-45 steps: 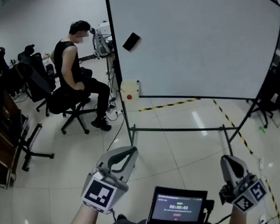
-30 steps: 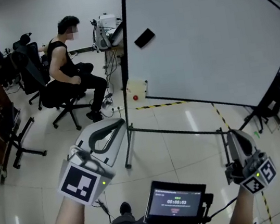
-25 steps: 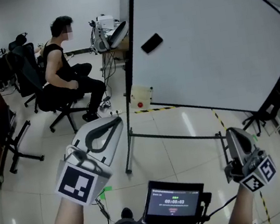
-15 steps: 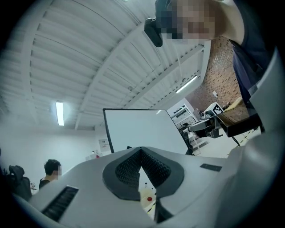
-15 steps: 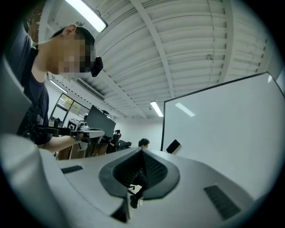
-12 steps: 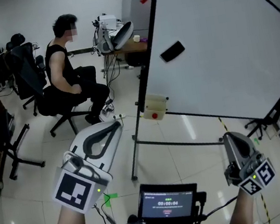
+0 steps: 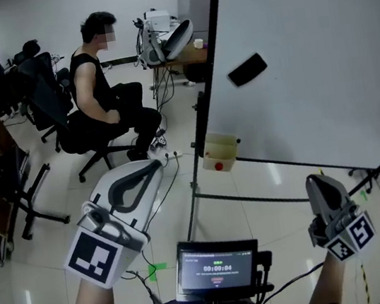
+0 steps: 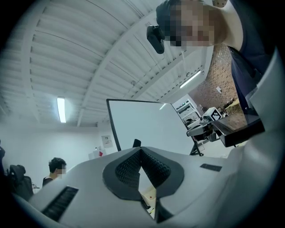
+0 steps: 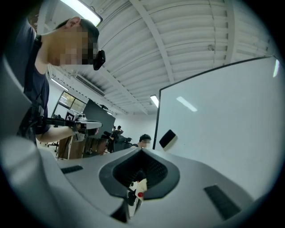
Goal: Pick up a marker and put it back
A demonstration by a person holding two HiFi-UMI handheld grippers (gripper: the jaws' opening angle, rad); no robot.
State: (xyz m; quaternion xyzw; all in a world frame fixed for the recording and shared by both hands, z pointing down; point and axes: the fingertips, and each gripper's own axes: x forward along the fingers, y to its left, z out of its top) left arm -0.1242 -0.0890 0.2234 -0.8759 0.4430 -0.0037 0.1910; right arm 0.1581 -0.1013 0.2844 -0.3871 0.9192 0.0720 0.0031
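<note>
Seated person: a person (image 7: 98, 90) sits on an office chair (image 7: 91, 138) at far left, turned away from the board.
Left gripper: the left gripper (image 7: 153, 163) is held low at left, pointing toward the board's stand; its jaws are closed tip to tip with nothing between them.
Screen: a small screen (image 7: 217, 268) sits low in the middle, between the two grippers.
Whiteboard: a whiteboard (image 7: 302, 44) on a stand fills the upper right.
Eraser: a black eraser (image 7: 247, 69) clings to the board's face.
Box: a pale box (image 7: 220, 151) with a red button hangs at the board's lower left corner.
Right gripper: the right gripper (image 7: 317, 180) is held low at right; its jaws are together and empty.
Marker: no view shows where the marker is.
</note>
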